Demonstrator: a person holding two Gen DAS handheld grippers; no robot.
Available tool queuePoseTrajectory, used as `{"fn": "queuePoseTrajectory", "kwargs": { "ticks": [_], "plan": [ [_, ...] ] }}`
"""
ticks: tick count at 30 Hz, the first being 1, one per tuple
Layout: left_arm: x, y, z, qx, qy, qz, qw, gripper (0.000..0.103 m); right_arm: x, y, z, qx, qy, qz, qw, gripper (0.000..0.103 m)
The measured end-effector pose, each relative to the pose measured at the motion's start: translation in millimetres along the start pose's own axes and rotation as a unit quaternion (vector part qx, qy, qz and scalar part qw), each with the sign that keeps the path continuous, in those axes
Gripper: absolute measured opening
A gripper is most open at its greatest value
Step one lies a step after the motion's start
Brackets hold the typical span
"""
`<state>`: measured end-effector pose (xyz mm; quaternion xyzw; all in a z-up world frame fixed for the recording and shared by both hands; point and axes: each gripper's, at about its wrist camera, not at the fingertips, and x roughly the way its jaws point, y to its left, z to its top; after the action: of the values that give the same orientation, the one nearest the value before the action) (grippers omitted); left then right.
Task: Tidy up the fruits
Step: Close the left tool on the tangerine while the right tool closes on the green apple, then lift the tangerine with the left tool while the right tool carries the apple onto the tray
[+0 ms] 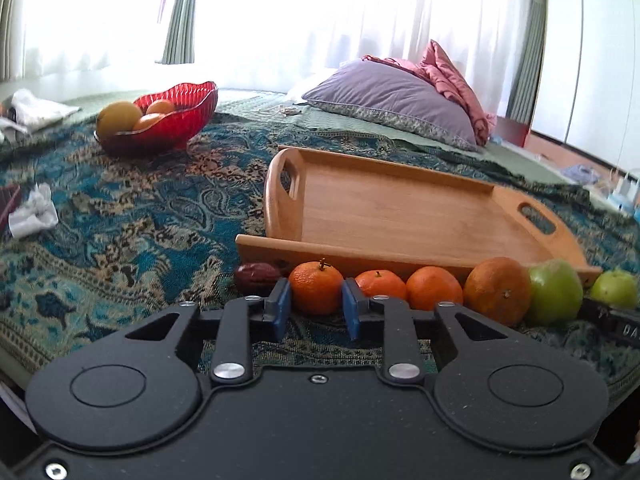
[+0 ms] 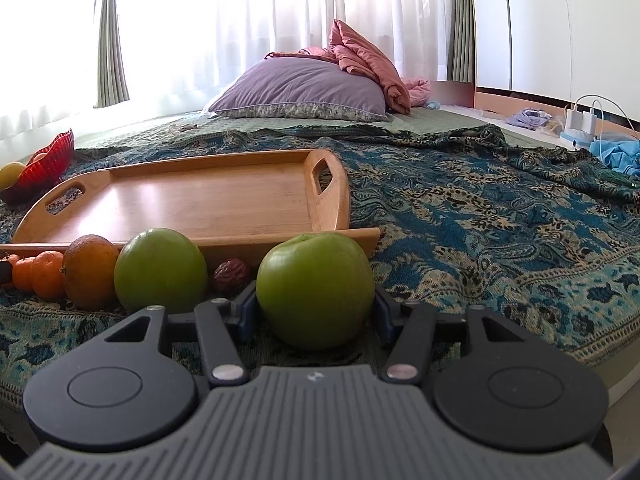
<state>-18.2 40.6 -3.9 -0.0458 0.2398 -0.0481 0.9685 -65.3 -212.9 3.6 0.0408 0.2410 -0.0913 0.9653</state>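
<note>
Down on the patterned bedspread (image 1: 120, 208), the left gripper (image 1: 316, 308) brackets a mandarin (image 1: 316, 288), blue pads beside it, contact unclear. Rightward, the right gripper (image 2: 316, 308) pinches a green apple (image 2: 315, 290) before the wooden tray (image 2: 200, 200).

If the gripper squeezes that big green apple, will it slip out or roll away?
The green apple looks smooth and shiny, so it might slip between the right gripper pads. It is round, so if freed it would probably roll on the patterned blanket.
</note>
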Motion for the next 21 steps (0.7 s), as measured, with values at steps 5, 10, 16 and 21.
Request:
{"fn": "queuePoseTrajectory", "kwargs": {
  "ticks": [5, 10, 16, 21],
  "plan": [
    [9, -2, -1, -0.003, 0.009, 0.006, 0.9999, 0.041, 1, 1, 0, -0.004, 0.000, -0.002, 1.000, 0.060],
    [20, 2, 4, -0.015, 0.014, 0.007, 0.9998, 0.038, 4, 1, 2, -0.004, 0.001, -0.002, 1.000, 0.060],
    [27, 0, 6, -0.007, 0.016, 0.014, 0.9998, 0.035, 10, 3, 3, -0.010, 0.001, -0.005, 1.000, 0.060],
    [25, -1, 4, 0.003, 0.012, 0.017, 0.9998, 0.033, 16, 4, 5, -0.008, 0.000, -0.007, 1.000, 0.060]
  ]
}}
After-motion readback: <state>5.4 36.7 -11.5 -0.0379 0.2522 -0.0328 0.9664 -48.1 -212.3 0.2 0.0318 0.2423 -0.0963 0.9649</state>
